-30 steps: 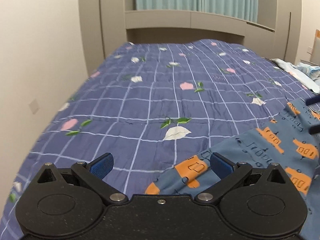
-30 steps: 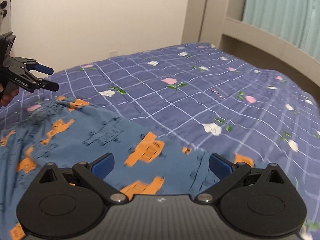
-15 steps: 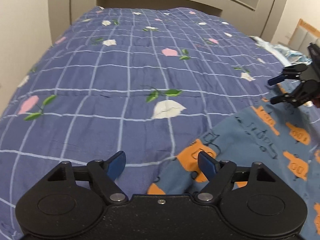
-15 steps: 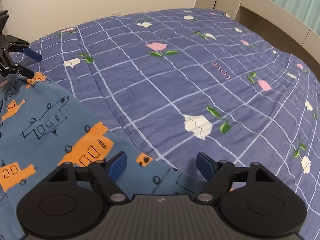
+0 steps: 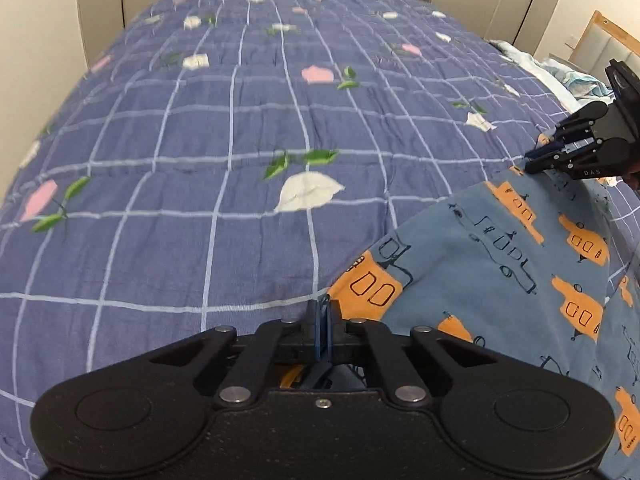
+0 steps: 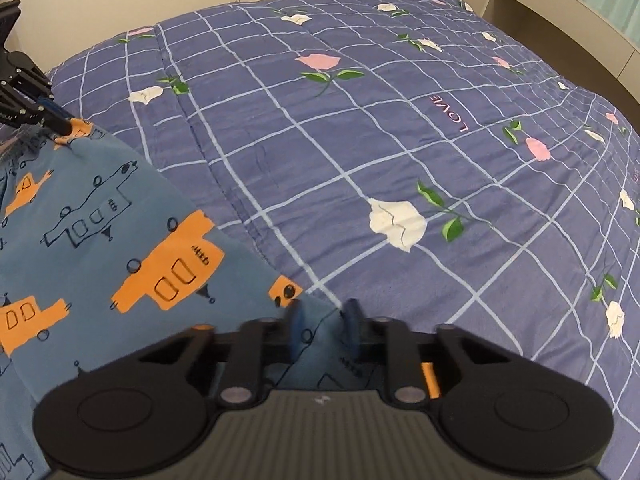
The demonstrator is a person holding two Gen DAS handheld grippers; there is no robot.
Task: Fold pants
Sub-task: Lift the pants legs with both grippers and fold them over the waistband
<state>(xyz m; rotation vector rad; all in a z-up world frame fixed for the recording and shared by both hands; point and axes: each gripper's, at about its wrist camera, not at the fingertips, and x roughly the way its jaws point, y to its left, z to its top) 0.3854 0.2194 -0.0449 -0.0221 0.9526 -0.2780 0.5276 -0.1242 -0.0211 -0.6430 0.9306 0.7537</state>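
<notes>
Right wrist: blue, orange-printed pants (image 6: 96,240).

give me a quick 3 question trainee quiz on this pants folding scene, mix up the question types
1. True or false: the left gripper is shut on the edge of the pants.
2. Multiple choice: what do the pants lie on? A) a wooden floor B) a blue checked bedspread with flowers C) a white towel
3. Fill in: the word stitched on the bedspread, seen in the right wrist view, is ____.

Key
1. True; the right gripper also has pants fabric pinched between its pads, its jaws having just closed.
2. B
3. LOVE
</notes>
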